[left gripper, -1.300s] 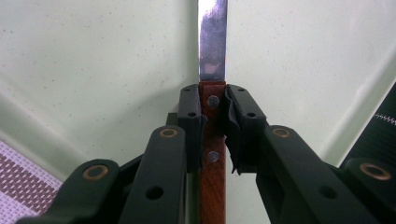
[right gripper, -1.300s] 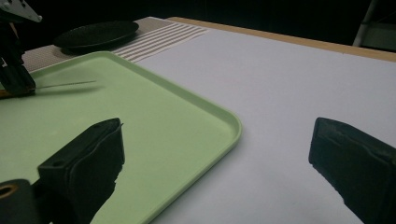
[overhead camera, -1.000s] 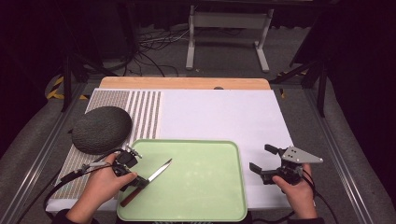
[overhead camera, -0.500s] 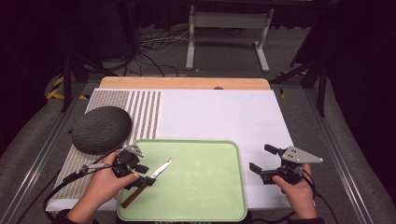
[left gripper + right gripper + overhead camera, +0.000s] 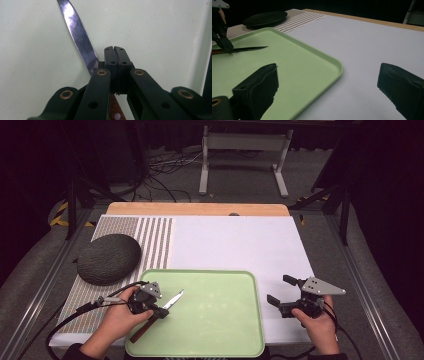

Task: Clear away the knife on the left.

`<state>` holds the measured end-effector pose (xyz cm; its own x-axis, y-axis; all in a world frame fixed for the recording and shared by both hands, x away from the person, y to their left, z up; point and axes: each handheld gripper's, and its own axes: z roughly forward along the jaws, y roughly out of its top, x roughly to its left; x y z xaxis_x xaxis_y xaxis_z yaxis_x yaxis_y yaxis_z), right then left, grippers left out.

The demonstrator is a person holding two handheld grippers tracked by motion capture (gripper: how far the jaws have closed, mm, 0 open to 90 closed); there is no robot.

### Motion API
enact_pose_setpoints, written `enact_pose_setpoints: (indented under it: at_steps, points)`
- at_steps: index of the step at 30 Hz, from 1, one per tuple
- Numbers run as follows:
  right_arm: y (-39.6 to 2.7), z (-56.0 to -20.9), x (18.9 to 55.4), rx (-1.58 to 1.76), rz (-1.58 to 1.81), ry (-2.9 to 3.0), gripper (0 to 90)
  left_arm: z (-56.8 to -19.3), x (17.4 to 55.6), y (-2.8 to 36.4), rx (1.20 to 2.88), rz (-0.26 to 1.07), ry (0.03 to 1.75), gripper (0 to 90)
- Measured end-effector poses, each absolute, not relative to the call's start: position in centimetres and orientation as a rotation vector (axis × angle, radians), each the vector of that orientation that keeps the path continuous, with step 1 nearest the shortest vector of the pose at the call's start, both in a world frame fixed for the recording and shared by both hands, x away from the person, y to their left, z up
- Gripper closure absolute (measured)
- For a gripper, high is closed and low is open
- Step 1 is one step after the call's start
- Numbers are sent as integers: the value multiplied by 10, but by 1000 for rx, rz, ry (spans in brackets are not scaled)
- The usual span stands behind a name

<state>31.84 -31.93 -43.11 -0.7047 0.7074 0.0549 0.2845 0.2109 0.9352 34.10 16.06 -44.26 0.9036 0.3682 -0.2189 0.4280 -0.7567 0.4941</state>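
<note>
A serrated knife (image 5: 175, 298) with a brown wooden handle lies slanted at the left of the pale green tray (image 5: 215, 325), blade toward the far right. My left gripper (image 5: 158, 312) points down onto it where blade meets handle. Its jaws have just been closing. In the left gripper view my left gripper (image 5: 115, 53) has its pads pressed flat together with nothing between them. There the knife (image 5: 80, 37) passes beside and under the left jaw. My right gripper (image 5: 277, 289) hovers wide open over the white mat, right of the tray. Nothing is between the jaws of my right gripper (image 5: 328, 77).
A dark grey oval lump (image 5: 107, 259) sits on the striped mat (image 5: 155, 240) behind the tray's left corner. The white mat (image 5: 235, 245) stretches behind and right of the tray. A wooden strip (image 5: 197, 209) runs along the far table edge. A cable (image 5: 75, 312) trails left.
My left gripper has shifted slightly over the knife, and the blade tip has nudged a little. My right gripper has stayed still.
</note>
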Motion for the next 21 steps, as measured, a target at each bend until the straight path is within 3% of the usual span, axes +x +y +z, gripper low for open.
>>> enact_pose_setpoints:
  at_steps: [21]
  points:
    - [-320,-431,318,920,1502,2107,42,-443,342,165,2574,-161,571,900]
